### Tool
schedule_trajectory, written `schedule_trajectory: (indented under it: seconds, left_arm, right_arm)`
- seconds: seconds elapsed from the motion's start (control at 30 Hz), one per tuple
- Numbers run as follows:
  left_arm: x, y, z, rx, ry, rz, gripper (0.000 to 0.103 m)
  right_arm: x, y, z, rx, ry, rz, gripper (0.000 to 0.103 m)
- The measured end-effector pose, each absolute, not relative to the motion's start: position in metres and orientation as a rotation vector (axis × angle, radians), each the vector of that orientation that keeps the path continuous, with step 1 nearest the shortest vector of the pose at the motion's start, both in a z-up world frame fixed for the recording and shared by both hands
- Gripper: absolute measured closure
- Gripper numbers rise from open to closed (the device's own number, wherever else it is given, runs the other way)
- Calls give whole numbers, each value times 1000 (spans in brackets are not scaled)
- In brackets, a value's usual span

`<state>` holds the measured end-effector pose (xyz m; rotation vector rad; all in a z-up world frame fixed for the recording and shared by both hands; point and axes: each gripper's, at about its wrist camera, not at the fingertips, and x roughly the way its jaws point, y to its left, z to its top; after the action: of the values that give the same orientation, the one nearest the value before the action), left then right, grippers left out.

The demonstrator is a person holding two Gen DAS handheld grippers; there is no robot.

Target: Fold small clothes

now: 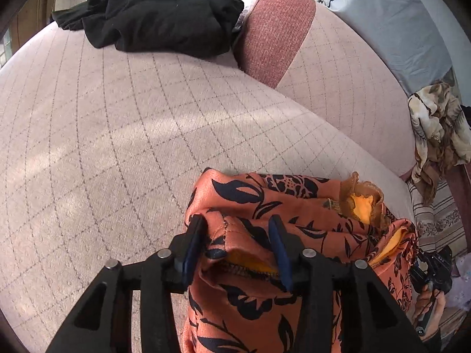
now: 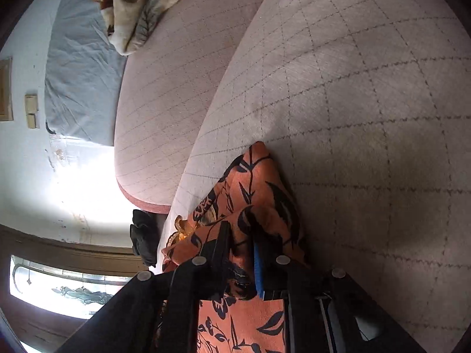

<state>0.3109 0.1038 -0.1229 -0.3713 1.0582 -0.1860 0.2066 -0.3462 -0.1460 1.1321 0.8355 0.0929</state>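
An orange garment (image 1: 250, 206) with a dark leaf print and yellow lining lies bunched on the pale quilted sofa seat (image 1: 117, 132). My left gripper (image 1: 237, 235) stands open around a fold of it, with the cloth loose between the blue pads. In the right wrist view the same orange garment (image 2: 259, 182) runs up in a point from my right gripper (image 2: 241, 241). Its jaws stand slightly apart with cloth in the narrow gap, and part of one blue pad (image 2: 259, 270) shows bare. A hand with the right gripper's body (image 1: 432, 267) shows at the left view's lower right.
A black garment (image 1: 156, 14) lies in a heap at the far end of the seat, beside a pink ribbed cushion (image 1: 273, 29). A beige patterned cloth (image 1: 438, 129) hangs over the sofa's end. A grey-blue sheet (image 2: 79, 67) lies behind the backrest. A glazed door (image 2: 59, 288) is beyond.
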Motion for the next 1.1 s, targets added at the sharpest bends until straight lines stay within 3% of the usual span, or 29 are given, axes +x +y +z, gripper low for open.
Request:
schedule_trajectory:
  seconds: [0.03, 0.07, 0.13, 0.27, 0.43, 0.5, 0.7, 0.73, 0.77, 0.8, 0.83, 0.87, 0.97, 1.1]
  left_arm:
    - [307, 108, -114, -378, 1031, -172, 35]
    - [300, 114, -102, -391, 985, -160, 34]
    - [284, 128, -80, -418, 916, -146, 30]
    - [227, 146, -54, -461, 814, -161, 21]
    - [168, 118, -108, -453, 928, -209, 20]
    - [167, 102, -131, -439, 955, -194, 20]
    - [192, 73, -144, -389, 908, -82, 18]
    - [197, 72, -144, -402, 913, -76, 23]
    - [203, 71, -144, -401, 932, -64, 54]
    - [210, 72, -144, -411, 962, -75, 69]
    - [217, 74, -143, -454, 985, -97, 76]
    - [221, 74, -138, -458, 992, -92, 80]
    - [214, 67, -106, -400, 919, -109, 82]
    - [184, 59, -53, -365, 815, -147, 82]
  right_arm:
    - [201, -346, -138, 1103, 823, 92, 72]
    - [194, -346, -127, 1064, 808, 87, 49]
    - [174, -350, -101, 1007, 751, 65, 20]
    - [116, -341, -68, 980, 658, 90, 20]
    - [58, -297, -118, 1014, 778, 59, 19]
    - [60, -291, -144, 1049, 821, 19, 19]
    - [105, -278, -144, 1093, 760, -34, 19]
    - [112, -277, -146, 1097, 757, -63, 19]
    - [117, -276, -146, 1095, 746, -78, 24]
    - [122, -275, -145, 1080, 745, -90, 31]
    - [126, -276, -146, 1083, 756, -101, 60]
    - [129, -278, -150, 1110, 775, -98, 80]
    - [133, -278, -139, 1089, 782, -84, 83]
    - [124, -273, -82, 1018, 717, -15, 90]
